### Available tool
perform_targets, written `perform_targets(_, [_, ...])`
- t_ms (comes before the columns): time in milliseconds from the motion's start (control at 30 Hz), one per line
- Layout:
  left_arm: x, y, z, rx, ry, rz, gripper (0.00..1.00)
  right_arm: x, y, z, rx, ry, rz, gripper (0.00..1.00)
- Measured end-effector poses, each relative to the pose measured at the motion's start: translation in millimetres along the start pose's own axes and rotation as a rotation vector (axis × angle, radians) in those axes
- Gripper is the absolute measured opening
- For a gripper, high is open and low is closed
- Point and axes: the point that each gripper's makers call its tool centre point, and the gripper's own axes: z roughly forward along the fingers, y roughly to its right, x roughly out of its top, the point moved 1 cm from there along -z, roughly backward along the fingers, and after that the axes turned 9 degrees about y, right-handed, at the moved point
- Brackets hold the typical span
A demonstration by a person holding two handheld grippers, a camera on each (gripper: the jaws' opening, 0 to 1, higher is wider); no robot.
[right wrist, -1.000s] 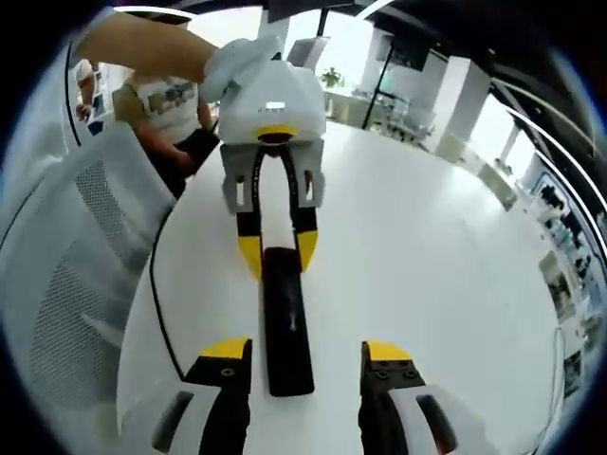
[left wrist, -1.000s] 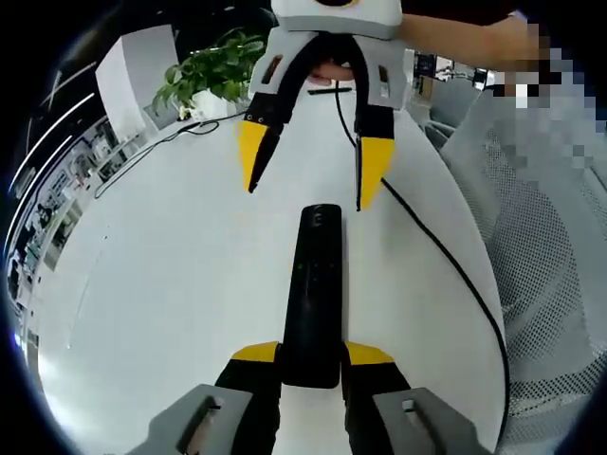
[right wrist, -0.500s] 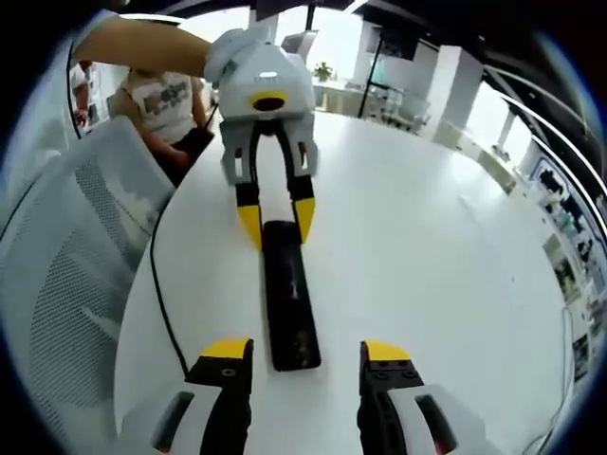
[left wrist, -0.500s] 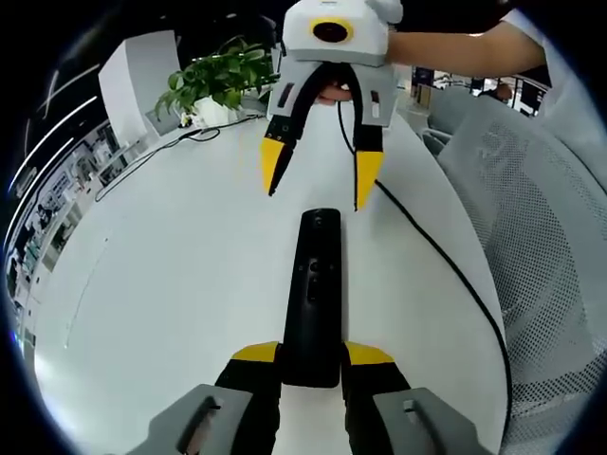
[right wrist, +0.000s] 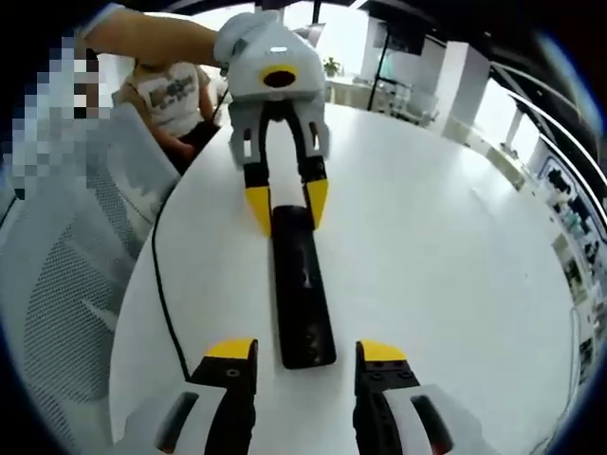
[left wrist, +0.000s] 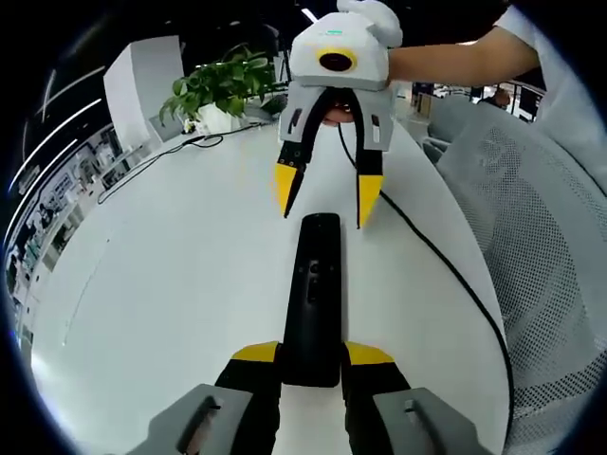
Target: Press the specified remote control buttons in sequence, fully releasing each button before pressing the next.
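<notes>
Left gripper view, slim black remote (left wrist: pixel 314 303), left tongs (left wrist: pixel 312 355) gripping

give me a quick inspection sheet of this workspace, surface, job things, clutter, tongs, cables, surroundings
surface: white table, bare around the job's thing.
job's things: black remote control lying flat, lengthwise between the two tongs; small buttons on its top face, too small to read.
clutter: nothing seen.
tongs: left tongs shut on the near end of the remote, yellow tips against its sides. Right tongs open, a tip on either side of the remote's other end with gaps showing; contact cannot be told.
cables: black cable running along the table edge; another leading toward the plant.
surroundings: potted plant, white mesh chair, a seated person, open office beyond.
</notes>
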Motion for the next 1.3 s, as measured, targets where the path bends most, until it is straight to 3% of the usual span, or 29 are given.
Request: perform_targets(1300, [-1.2,0.5,-0.4,-0.008,0.017,-0.007,0.24,-3.6,1.2,9.9,0.036,-0.031,0.002,0.21])
